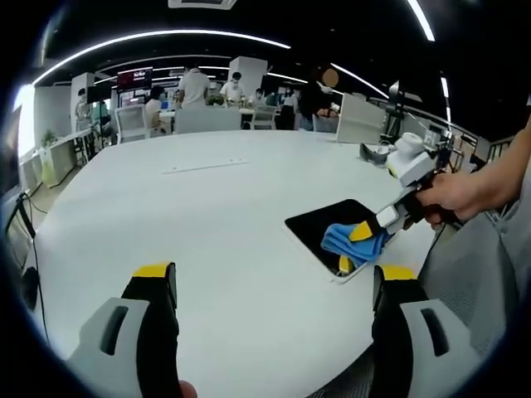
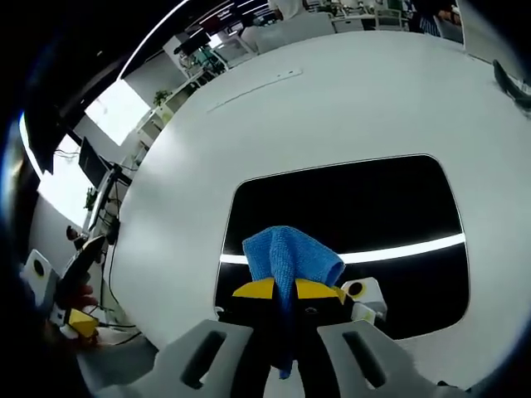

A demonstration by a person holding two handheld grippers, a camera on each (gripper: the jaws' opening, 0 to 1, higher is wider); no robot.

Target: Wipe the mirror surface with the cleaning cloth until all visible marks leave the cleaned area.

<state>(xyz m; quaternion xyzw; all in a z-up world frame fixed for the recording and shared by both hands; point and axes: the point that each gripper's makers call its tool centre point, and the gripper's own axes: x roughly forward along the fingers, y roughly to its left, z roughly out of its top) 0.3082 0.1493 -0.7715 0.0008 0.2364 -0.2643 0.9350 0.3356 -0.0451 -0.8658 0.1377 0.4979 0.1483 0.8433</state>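
Observation:
A dark rectangular mirror (image 1: 323, 228) (image 2: 348, 207) lies flat on the white table, near its edge. A blue cleaning cloth (image 2: 289, 259) (image 1: 353, 241) rests on the mirror's near part. My right gripper (image 2: 284, 290) is shut on the blue cloth and presses it against the glass; in the left gripper view it (image 1: 365, 235) reaches in from the right, held by a hand. My left gripper (image 1: 274, 278) hovers open over bare table left of the mirror, nothing between its yellow-tipped fingers (image 1: 153, 272). A bright ceiling light strip reflects across the mirror.
The white round table (image 1: 207, 215) stretches far ahead. A thin flat strip (image 1: 205, 167) lies on it toward the far side. People, chairs and desks stand beyond the table. A small dark object (image 1: 375, 152) lies at the right edge. Cables and stands are on the floor (image 2: 91, 249).

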